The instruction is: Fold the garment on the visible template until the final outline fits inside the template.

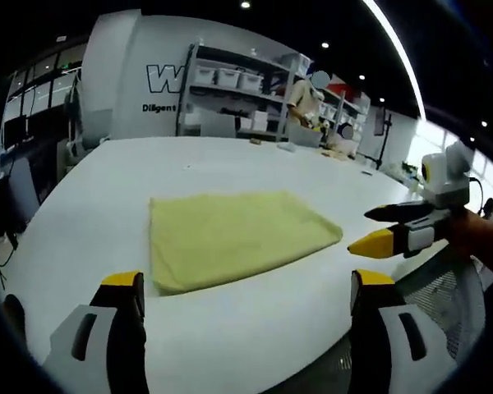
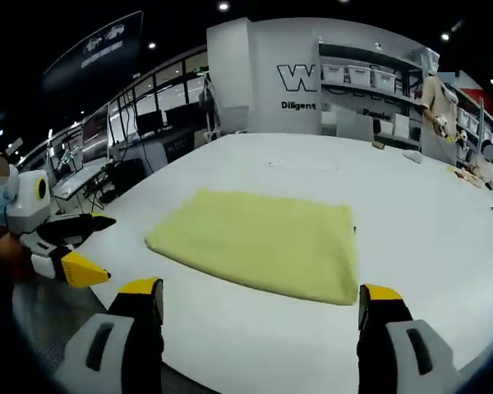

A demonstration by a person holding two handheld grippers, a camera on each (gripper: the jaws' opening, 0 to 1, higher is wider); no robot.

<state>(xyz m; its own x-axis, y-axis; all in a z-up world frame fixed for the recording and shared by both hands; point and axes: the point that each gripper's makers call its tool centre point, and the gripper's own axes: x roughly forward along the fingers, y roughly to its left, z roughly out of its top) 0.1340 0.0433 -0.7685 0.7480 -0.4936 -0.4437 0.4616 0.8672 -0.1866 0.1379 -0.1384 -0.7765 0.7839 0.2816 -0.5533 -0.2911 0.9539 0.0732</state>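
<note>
Left gripper view, left to right: the left hand-held gripper (image 1: pixel 246 283) is rising from the bottom edge with its two yellow-tipped jaws spread wide, holding nothing; its lower body is getting cut off by the frame. Between and beyond the jaws one pale yellow folded cloth garment (image 1: pixel 234 236) is lying flat on the white counter (image 1: pixel 230 164), apart from both hand-held grippers. No template outline is making itself out on the counter. At the right the right hand-held gripper (image 1: pixel 380 228) is hanging just off the counter edge, jaws parted, empty, held by a hand partly cut off. Far back, grey shelving with white storage bins (image 1: pixel 234 82) is standing against the wall; a person (image 1: pixel 304 98) beside it is too small to read.

Right gripper view, left to right: the left hand-held gripper (image 2: pixel 94 246) is entering at the left, jaws apart. The right hand-held gripper (image 2: pixel 263 297) is showing two widely spread jaws at the bottom, gripping nothing. The garment (image 2: pixel 263 242) is sitting mid-counter (image 2: pixel 411 213), ahead of the jaws.
</note>
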